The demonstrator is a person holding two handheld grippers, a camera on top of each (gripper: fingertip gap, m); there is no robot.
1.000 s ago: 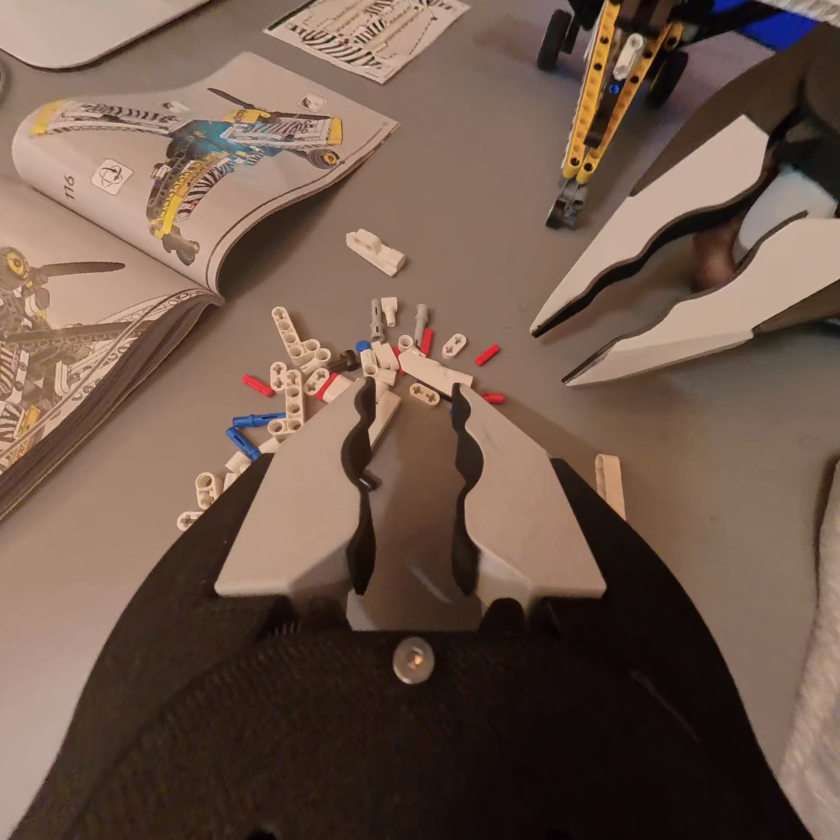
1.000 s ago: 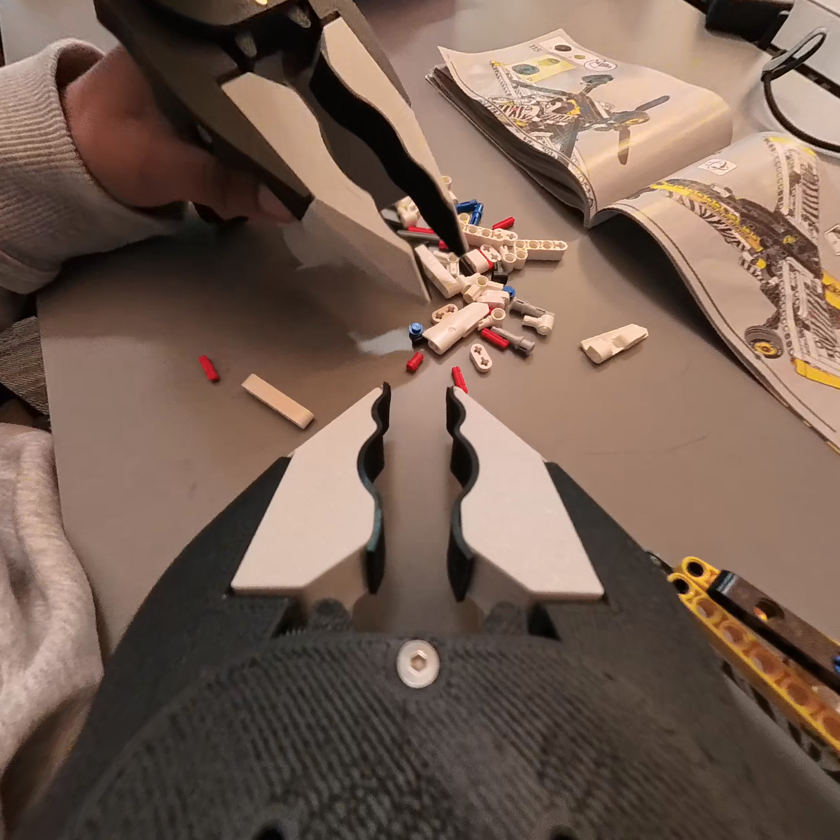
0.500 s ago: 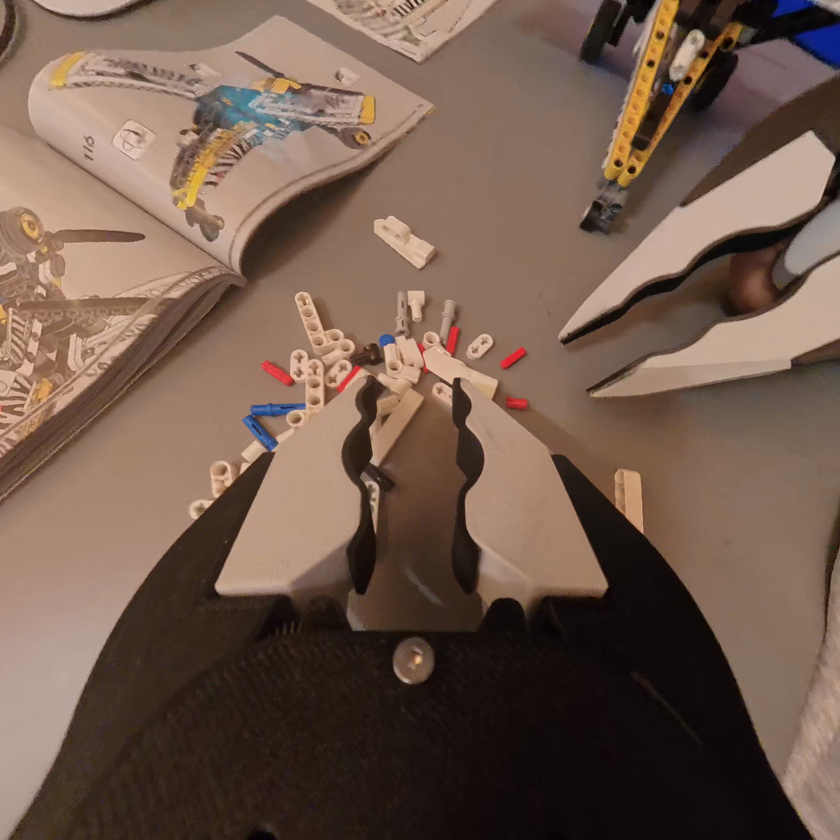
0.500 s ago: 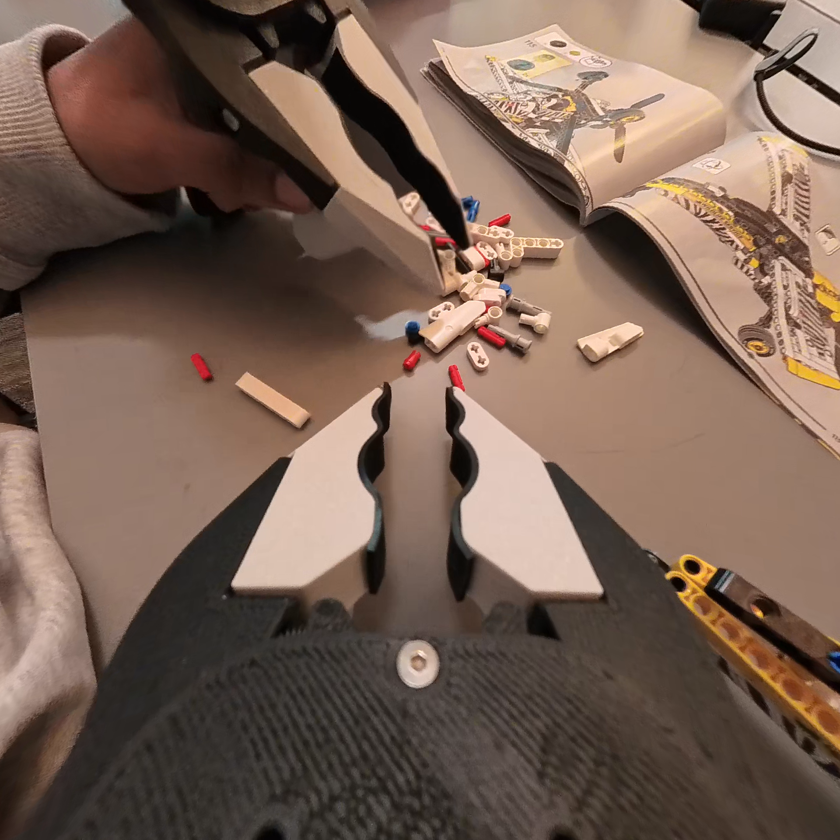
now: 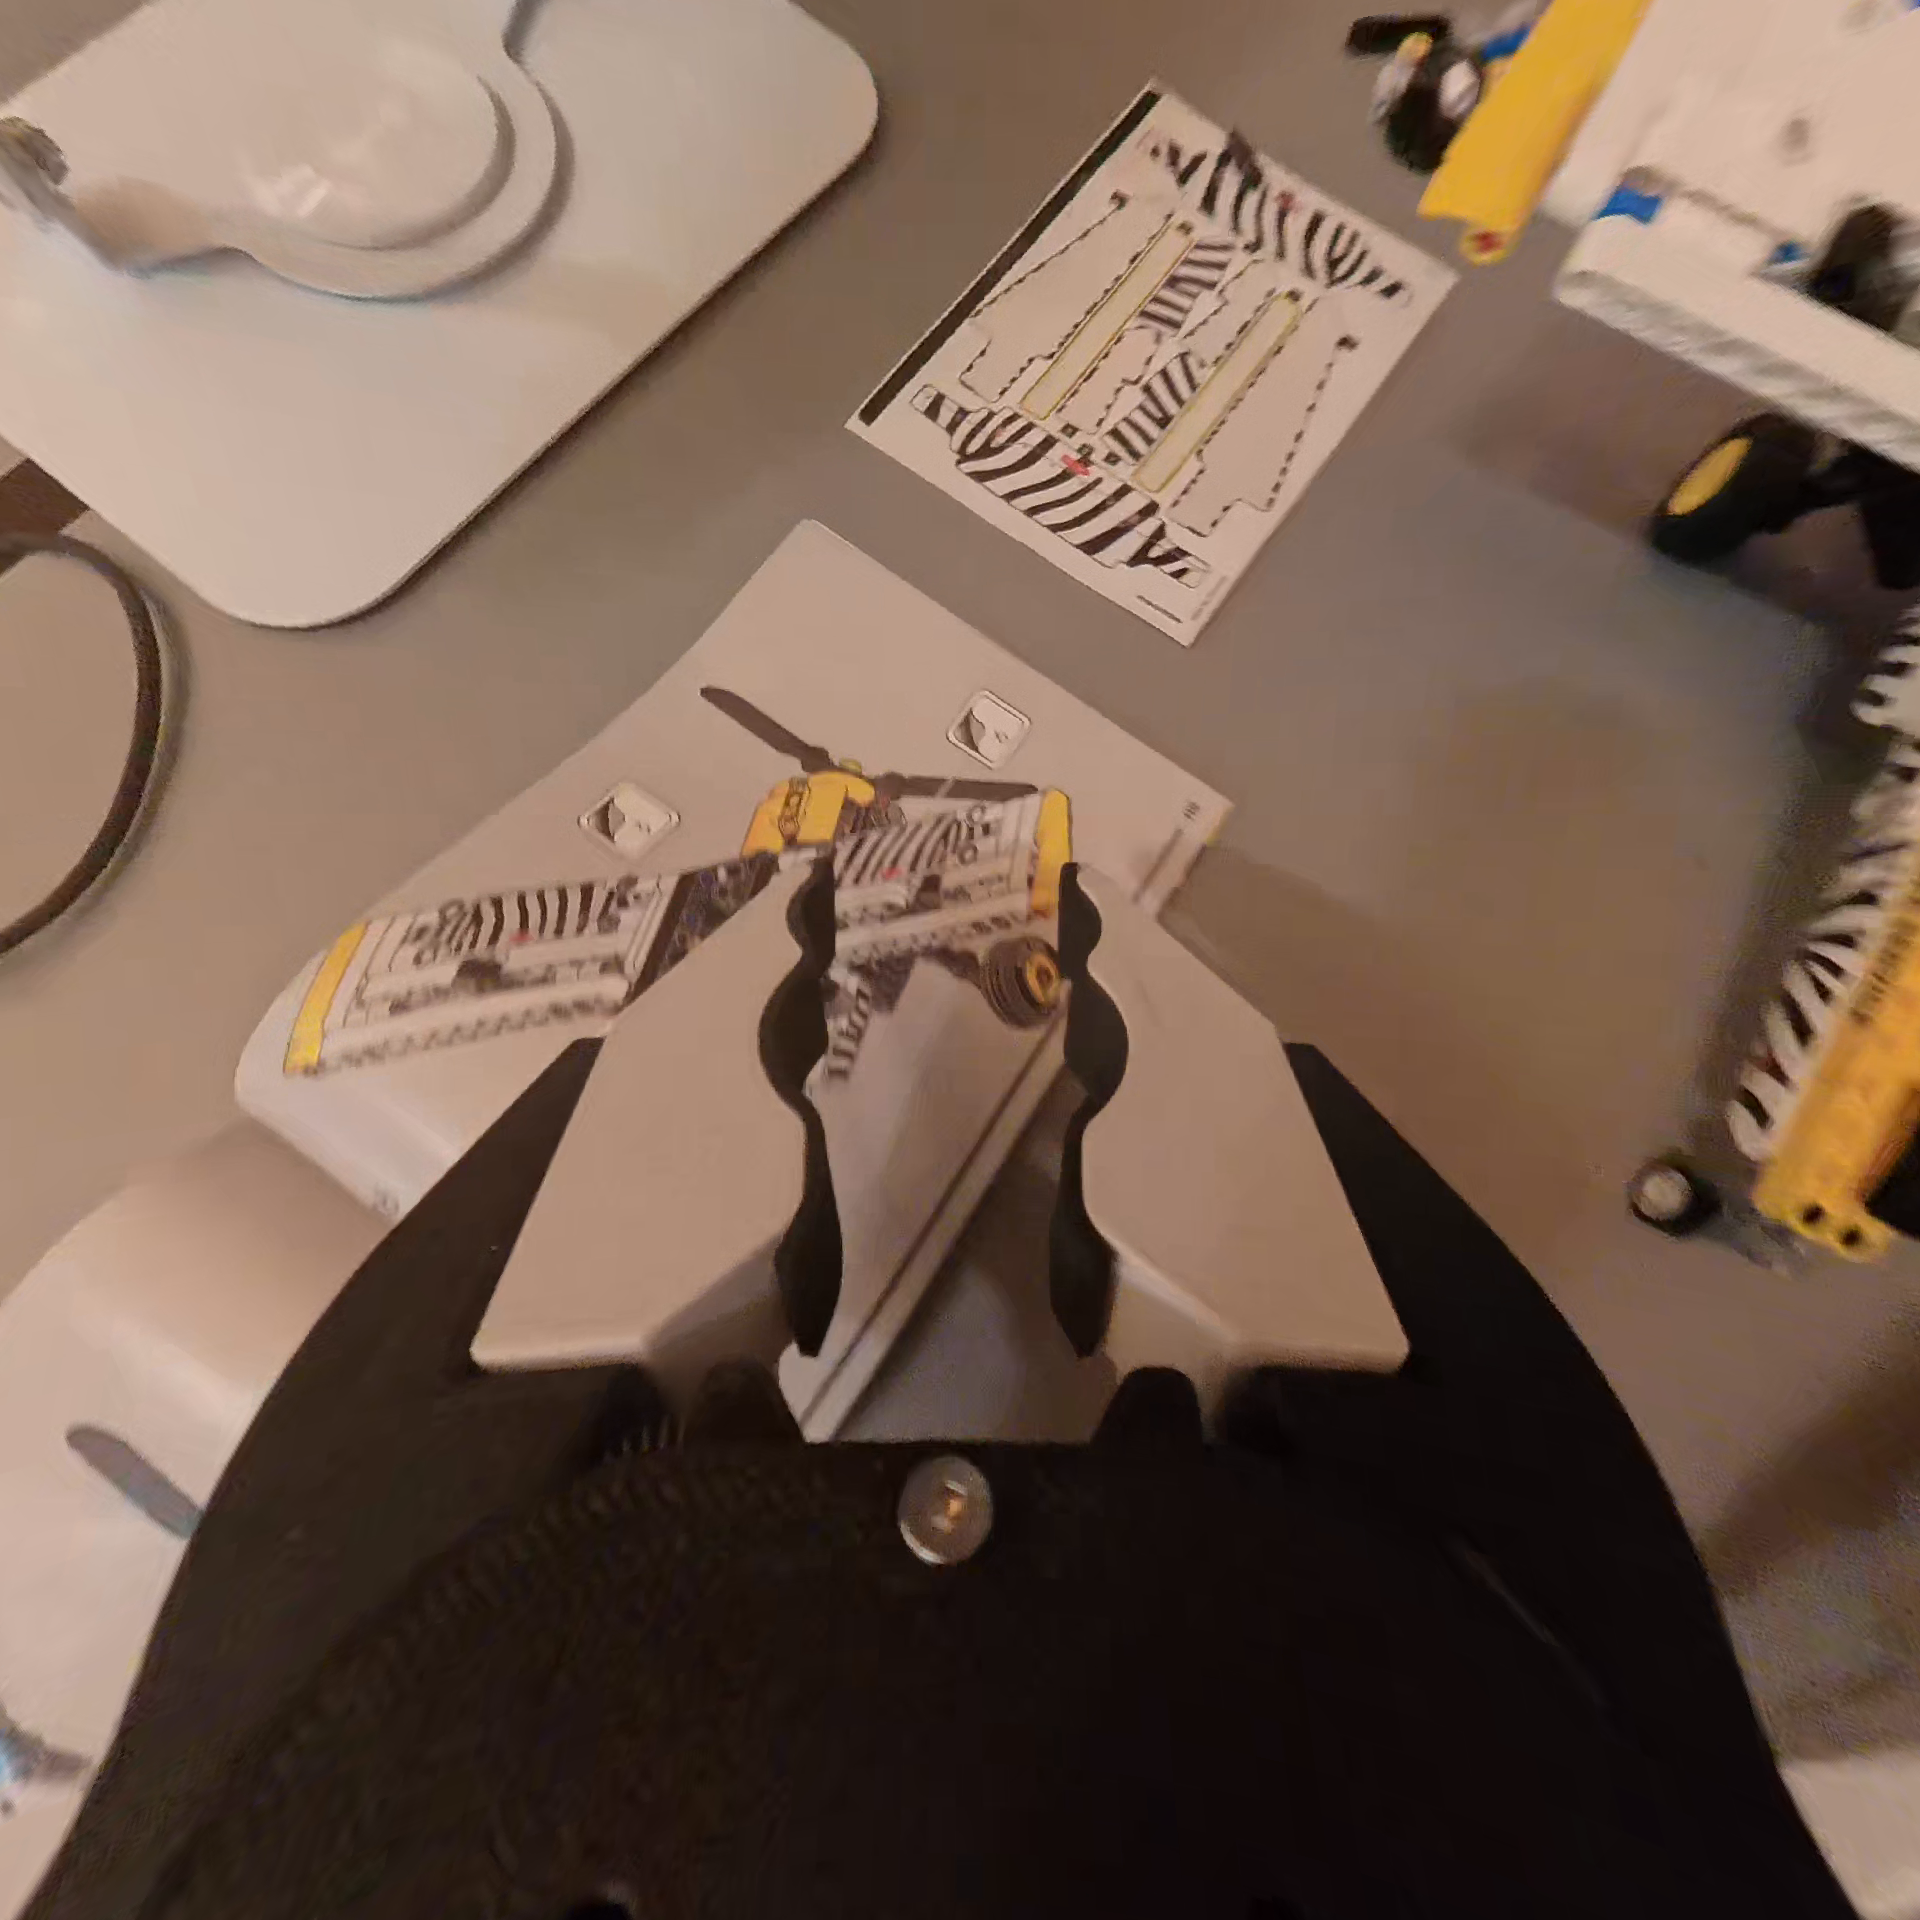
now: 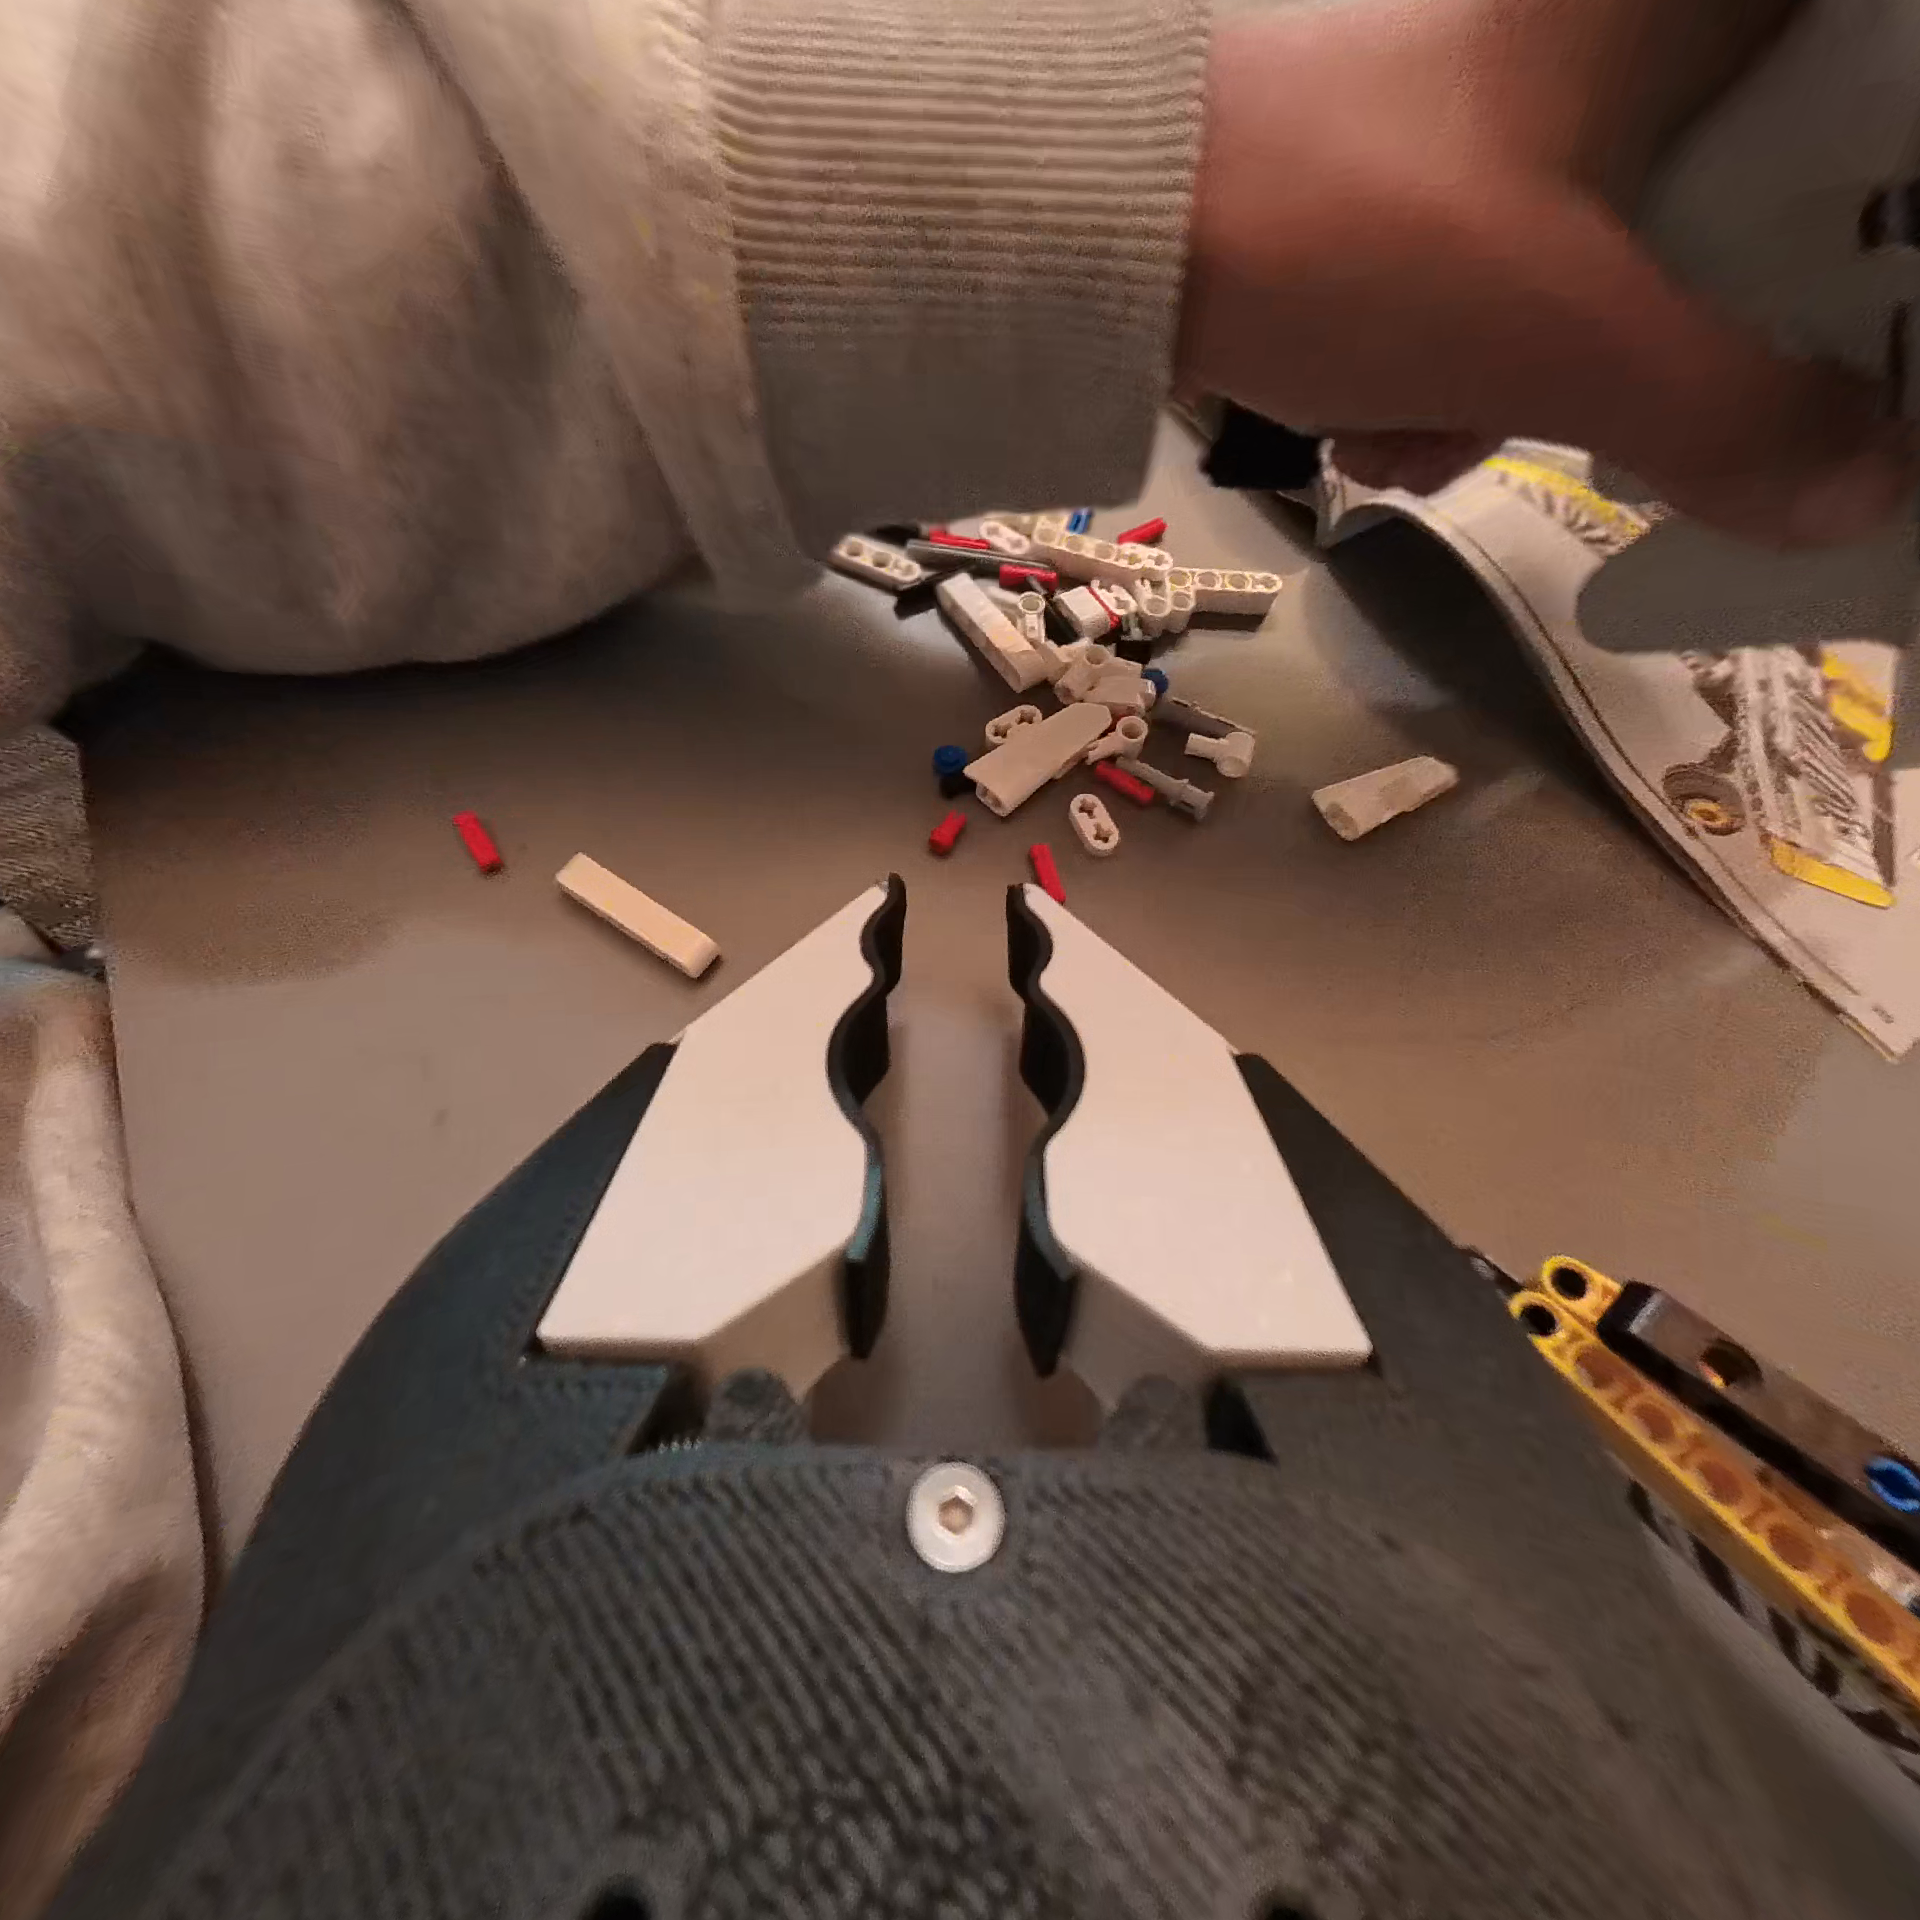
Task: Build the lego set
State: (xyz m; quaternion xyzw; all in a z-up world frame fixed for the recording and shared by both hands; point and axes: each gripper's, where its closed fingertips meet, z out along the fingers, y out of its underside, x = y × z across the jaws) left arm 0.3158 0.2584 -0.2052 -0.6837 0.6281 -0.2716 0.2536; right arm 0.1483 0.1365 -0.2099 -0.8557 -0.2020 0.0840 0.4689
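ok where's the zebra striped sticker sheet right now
In the left wrist view, the sticker sheet lies flat on the grey table, just beyond the open instruction booklet.

left wrist view looks steeply down over the open instruction booklet (image 5: 914,748); right wrist view looks low across the table toward the booklet (image 6: 1621,727), which both share.

The instruction booklet (image 5: 914,727) is smooth paper with a slight sheen, like the sticker sheet (image 5: 1153,353) at one o'clock. Loose plastic pieces (image 6: 1070,665) look glossy; the ribbed sleeve (image 6: 956,260) at twelve is probably knitted cloth.
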